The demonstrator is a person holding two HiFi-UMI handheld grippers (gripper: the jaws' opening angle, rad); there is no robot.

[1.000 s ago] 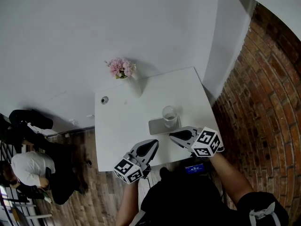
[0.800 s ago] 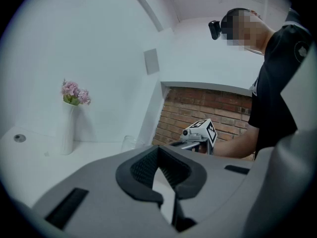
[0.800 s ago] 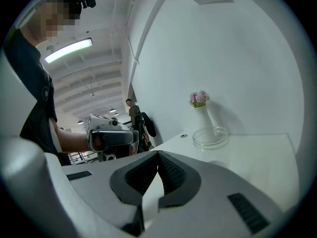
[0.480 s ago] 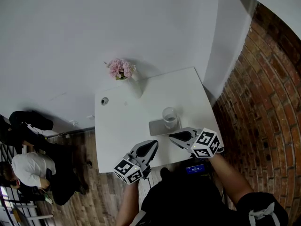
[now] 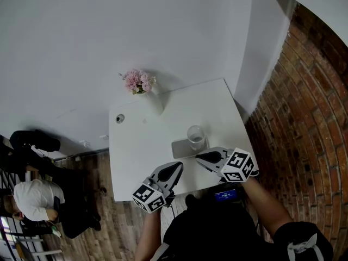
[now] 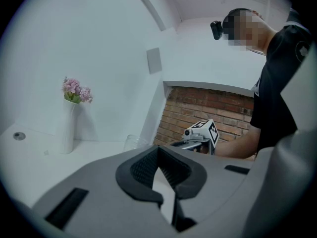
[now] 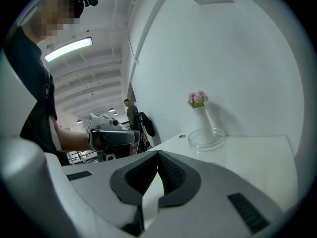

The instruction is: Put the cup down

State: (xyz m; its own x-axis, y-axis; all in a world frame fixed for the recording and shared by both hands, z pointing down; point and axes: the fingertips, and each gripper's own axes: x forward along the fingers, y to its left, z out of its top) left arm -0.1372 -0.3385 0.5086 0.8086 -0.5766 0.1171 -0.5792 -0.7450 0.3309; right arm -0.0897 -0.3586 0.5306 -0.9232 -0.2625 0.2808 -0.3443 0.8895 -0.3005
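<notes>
Cup (image 5: 196,136) upright at upper right corner of grey mat (image 5: 182,147) on white table (image 5: 141,151), centre of frame; looks already set down. Left gripper (image 5: 177,167) and right gripper (image 5: 199,156) just below, jaws pressed together on nothing, both clear of cup, probably to avoid tipping it.

Loft-style office: brick wall (image 5: 304,118), white table (image 5: 141,145), seated person (image 5: 32,197) nearby.

left tongs (image 5: 176,166): jaws together | right tongs (image 5: 199,156): jaws together | both empty
</notes>
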